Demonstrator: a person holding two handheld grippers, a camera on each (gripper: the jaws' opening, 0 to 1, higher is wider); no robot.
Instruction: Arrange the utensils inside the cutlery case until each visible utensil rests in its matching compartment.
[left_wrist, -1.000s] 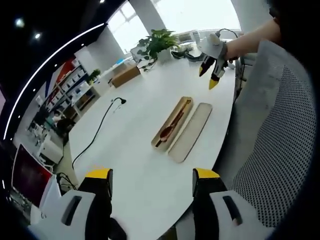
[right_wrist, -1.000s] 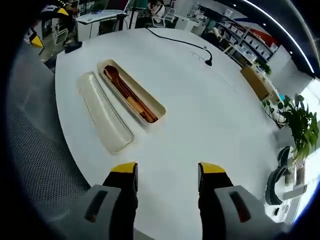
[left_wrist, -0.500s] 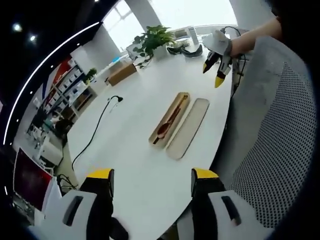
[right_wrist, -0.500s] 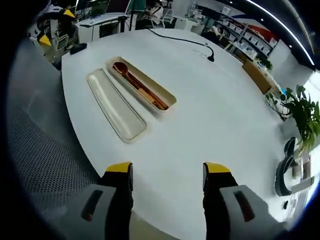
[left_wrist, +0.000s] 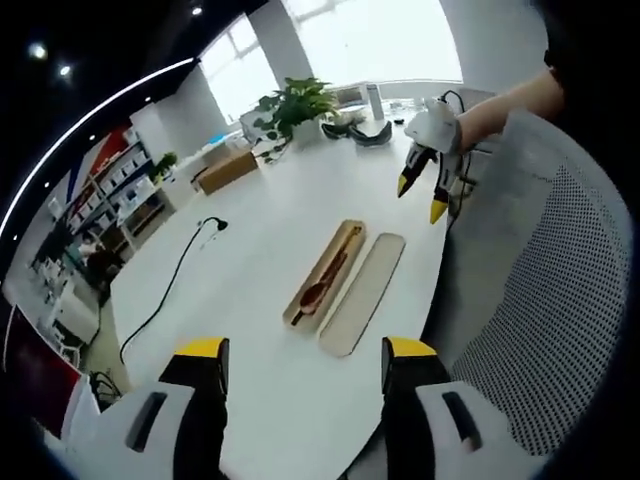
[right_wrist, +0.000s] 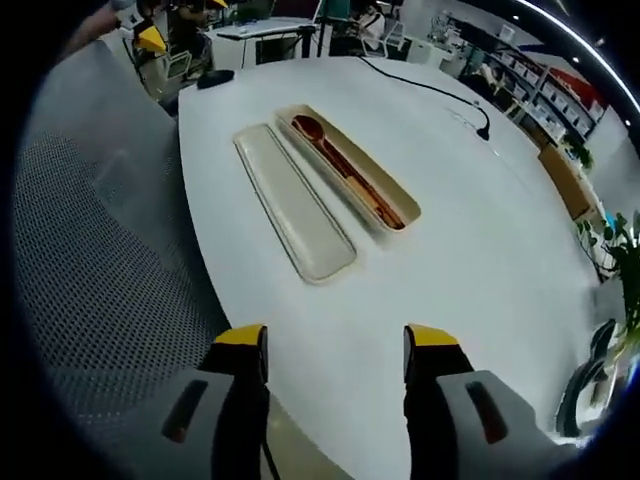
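A beige cutlery case lies open on the white table, with a brown wooden spoon and chopsticks lying lengthwise in it. Its lid rests flat beside it, nearer the table's edge. My left gripper is open, held well short of the case. My right gripper is open too, above the table's edge and apart from the lid; in the left gripper view the right gripper hangs in the air beyond the case.
A grey mesh chair back stands close by the table's edge. A black cable runs across the table. A potted plant, a cardboard box and black headphones sit at the far end.
Both cameras have pulled back and shifted, so the case now sits further from each gripper's tips. The case, the lid and the utensils lie as before. Both grippers stay open.
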